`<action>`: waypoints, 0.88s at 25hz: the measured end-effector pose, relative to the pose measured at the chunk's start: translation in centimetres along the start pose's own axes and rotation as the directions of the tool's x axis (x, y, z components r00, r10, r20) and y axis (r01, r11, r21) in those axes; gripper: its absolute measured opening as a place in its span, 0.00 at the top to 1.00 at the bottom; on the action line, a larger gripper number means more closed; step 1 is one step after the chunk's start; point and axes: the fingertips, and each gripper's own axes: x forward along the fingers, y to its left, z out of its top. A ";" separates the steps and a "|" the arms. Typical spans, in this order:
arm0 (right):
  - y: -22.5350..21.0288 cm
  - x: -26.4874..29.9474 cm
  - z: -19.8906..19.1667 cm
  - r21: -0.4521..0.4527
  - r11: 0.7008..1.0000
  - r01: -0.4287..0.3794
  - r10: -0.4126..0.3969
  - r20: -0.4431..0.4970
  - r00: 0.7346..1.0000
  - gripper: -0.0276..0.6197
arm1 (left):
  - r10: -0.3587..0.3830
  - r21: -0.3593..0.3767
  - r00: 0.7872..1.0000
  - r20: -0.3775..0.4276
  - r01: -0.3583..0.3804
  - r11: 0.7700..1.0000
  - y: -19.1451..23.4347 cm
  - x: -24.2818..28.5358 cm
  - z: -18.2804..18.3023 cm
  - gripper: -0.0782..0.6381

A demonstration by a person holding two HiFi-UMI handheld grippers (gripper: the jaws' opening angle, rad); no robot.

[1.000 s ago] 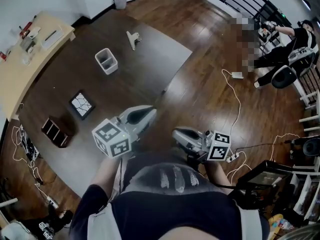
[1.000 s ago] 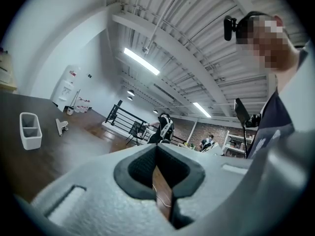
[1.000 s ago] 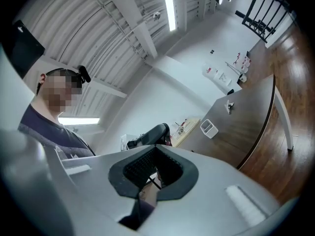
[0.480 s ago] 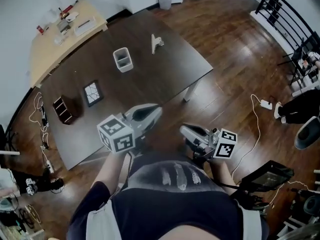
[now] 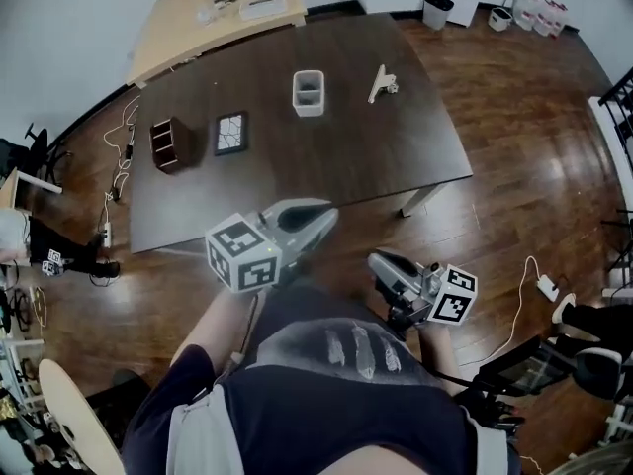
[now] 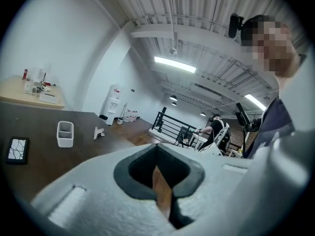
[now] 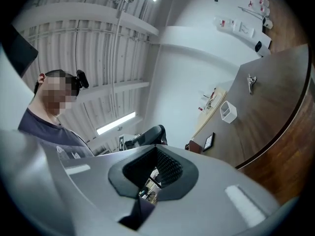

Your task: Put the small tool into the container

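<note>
The small tool (image 5: 380, 82), a pale clip-like piece, lies on the far part of the dark counter (image 5: 396, 156). It is near the white container (image 5: 309, 93) on that one's right side and not touching it. The container stands upright, open at the top, with a divider inside.

Left of the container along the same counter lie a black-framed tile (image 5: 230, 133) with a cracked pattern and, further left, a dark brown box (image 5: 168, 143). All four things sit apart from each other.

Both tongs are held off the near edge of the counter, over the wooden floor (image 5: 514, 137) and close to the person's chest, well apart from the tool and the container. The left tongs (image 5: 326, 213) are closed with only a thin slit between the jaws and nothing in them. The right tongs (image 5: 376, 260) are likewise closed and empty.

Beyond the dark counter stands a pale wooden counter (image 5: 188, 28) with small things on it, and a bin (image 5: 436, 10) sits on the floor by the wall. A white cable (image 5: 524, 285) trails across the floor to the right.
</note>
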 end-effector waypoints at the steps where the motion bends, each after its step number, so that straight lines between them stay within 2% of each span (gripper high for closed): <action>1: -0.3 0.0 0.3 -0.001 1.000 -0.001 0.001 -0.006 1.000 0.96 | 0.009 -0.001 1.000 0.000 -0.009 1.000 0.2 0.2 0.0 0.90; 7: -3.4 0.7 3.3 0.011 0.999 0.033 -0.033 -0.036 0.999 0.96 | 0.021 0.039 0.998 0.051 -0.023 0.999 2.2 1.8 1.8 0.90; 9: -4.0 1.6 4.4 -0.007 0.999 0.052 -0.052 -0.062 0.997 0.96 | 0.008 0.013 0.997 0.079 -0.009 1.000 3.9 2.4 2.2 0.90; 12: -5.5 2.8 6.4 -0.043 0.993 0.107 -0.110 -0.064 0.992 0.96 | -0.065 -0.052 0.990 0.124 0.072 0.996 6.9 3.8 3.2 0.90; 13: -6.3 3.2 7.2 -0.053 0.990 0.132 -0.135 -0.060 0.989 0.96 | -0.083 -0.045 0.988 0.128 0.090 0.995 7.9 4.3 3.7 0.90; 17: -9.2 4.5 10.7 -0.066 0.976 0.206 -0.209 -0.043 0.977 0.96 | -0.135 0.092 0.986 0.094 0.126 0.988 10.6 6.7 5.9 0.90; 19: -10.5 5.4 11.9 -0.050 0.973 0.224 -0.226 -0.040 0.973 0.96 | -0.169 0.092 0.981 0.095 0.161 0.983 12.1 7.4 6.4 0.90; 22: -11.4 8.2 13.7 -0.003 0.985 0.171 -0.171 -0.034 0.985 0.96 | -0.190 0.056 0.975 0.117 0.184 0.981 15.2 7.8 7.2 0.90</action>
